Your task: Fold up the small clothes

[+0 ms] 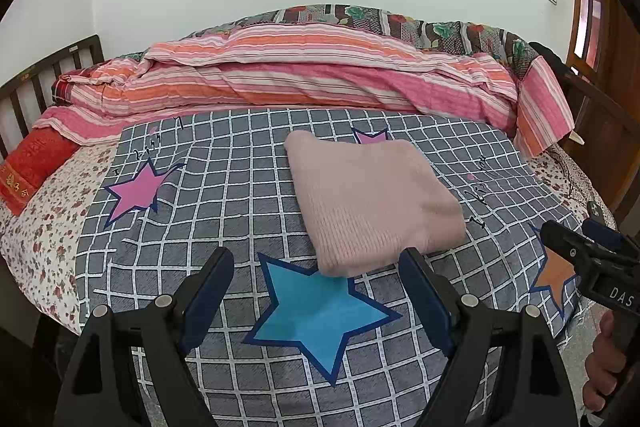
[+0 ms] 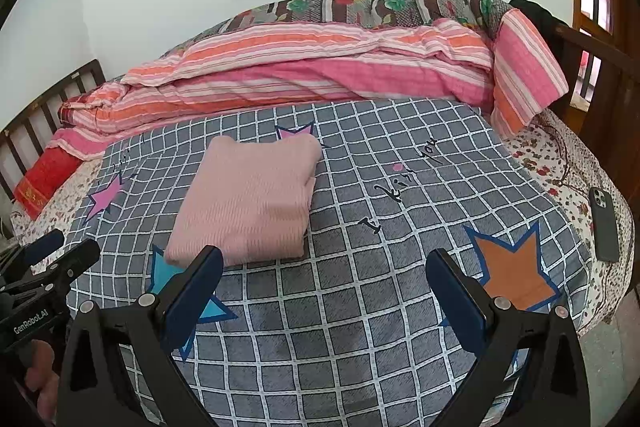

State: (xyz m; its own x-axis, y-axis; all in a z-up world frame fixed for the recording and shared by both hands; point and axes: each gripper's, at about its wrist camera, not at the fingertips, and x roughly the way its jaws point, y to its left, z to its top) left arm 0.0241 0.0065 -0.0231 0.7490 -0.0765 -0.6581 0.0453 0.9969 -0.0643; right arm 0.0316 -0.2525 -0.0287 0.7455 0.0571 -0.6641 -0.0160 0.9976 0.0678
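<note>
Item: pink knit [image 1: 372, 199], folded into a compact rectangular pad, lying flat on the grey checked sheet [image 1: 224, 187] near the middle of the bed, its far corner over a pink star print. Long axis: runs from the near edge away toward the striped quilt [image 1: 304, 75], leaning toward 11 o'clock in the left view and toward 1 o'clock in the right view. Bearing from left claw [image 1: 316, 259]: 1 o'clock, near edge just beyond its right finger. Bearing from right claw [image 2: 324, 259]: 11 o'clock, near corner just behind its left finger. Both claws: spread wide, nothing between the fingers, clear of the cloth. Nearer hand: about equal, as the pad sits between the two. Judged status: fold looks complete. Periphery: phone [image 2: 604, 223] at 3 o'clock on the floral sheet, well apart.
</note>
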